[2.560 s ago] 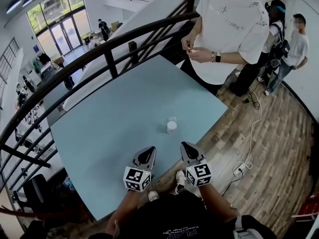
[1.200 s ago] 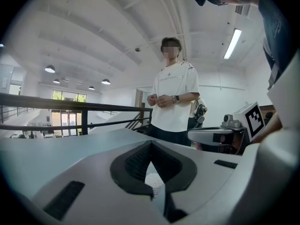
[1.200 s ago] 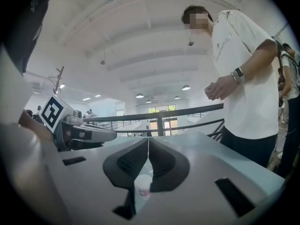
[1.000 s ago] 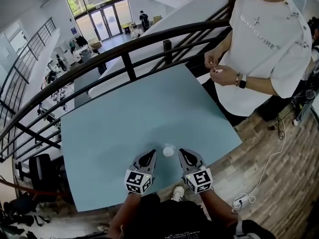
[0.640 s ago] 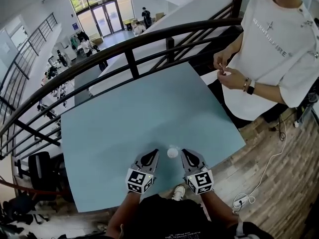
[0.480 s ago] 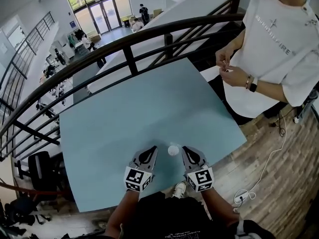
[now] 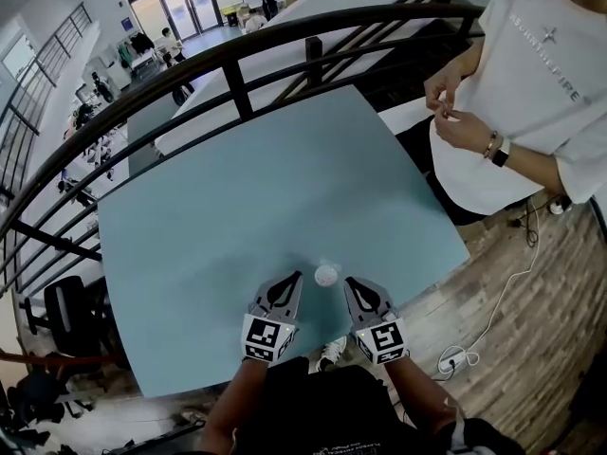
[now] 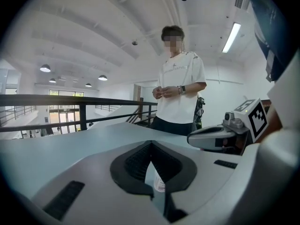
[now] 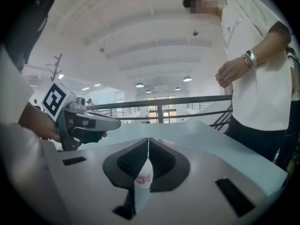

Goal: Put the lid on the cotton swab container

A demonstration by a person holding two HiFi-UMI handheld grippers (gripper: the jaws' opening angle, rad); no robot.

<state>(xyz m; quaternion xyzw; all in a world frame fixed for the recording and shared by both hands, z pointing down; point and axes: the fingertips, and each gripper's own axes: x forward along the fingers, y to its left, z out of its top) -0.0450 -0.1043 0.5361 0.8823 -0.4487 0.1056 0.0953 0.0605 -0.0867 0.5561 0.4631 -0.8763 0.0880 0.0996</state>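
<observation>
As I held both tools low over the near edge of the pale blue square table (image 7: 237,178), the small clear plastic cotton swab container (image 7: 326,274) stood upright on it, its long axis vertical and its white top facing up. Whether that white was the lid or the swabs, I could not tell. It sat between my two jaw tips and a little ahead of them, apart from both, with bare tabletop on either side.

My left gripper (image 7: 293,277) had its jaws together at the tips with nothing caught between them. In the left gripper view the container showed only through the slit behind the tips. My right gripper (image 7: 347,282) was closed the same way and also empty, pointing forward just right of the container.

Past the far right corner a person in a white T-shirt (image 7: 531,83) stood with both hands raised together. A black metal railing (image 7: 237,55) ran behind the table, and a white cable (image 7: 493,311) trailed over the wooden plank floor (image 7: 531,254).
</observation>
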